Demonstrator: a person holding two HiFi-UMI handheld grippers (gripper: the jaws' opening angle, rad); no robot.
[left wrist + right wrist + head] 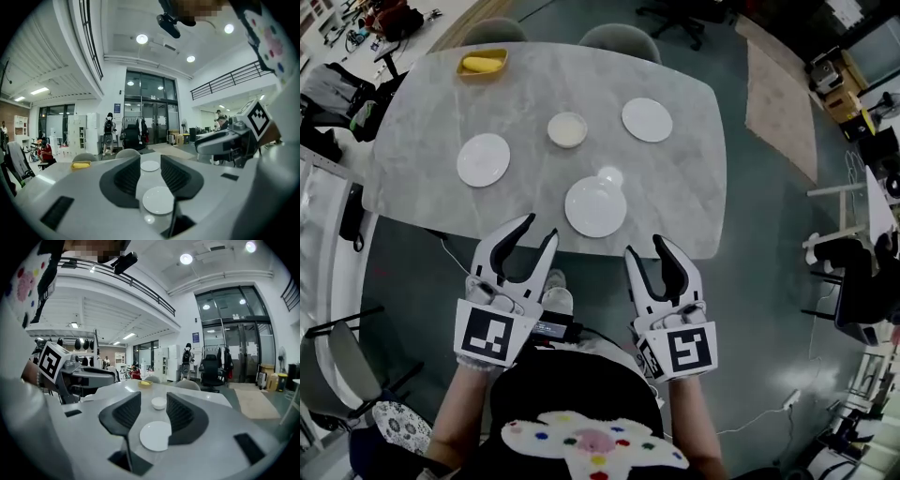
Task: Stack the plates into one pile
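Note:
Three white plates lie apart on the grey marble table: one on the left, one near the front edge and one at the far right. A small cream bowl sits between them. My left gripper and right gripper hover side by side just short of the front edge, both open and empty. Along the left gripper's jaws, the near plate and the far plate show in the gap. The right gripper view shows the near plate and the bowl.
A yellow dish stands at the table's far left corner. Two grey chairs are tucked in at the far side. A tan rug lies on the floor to the right, and another chair stands at the lower left.

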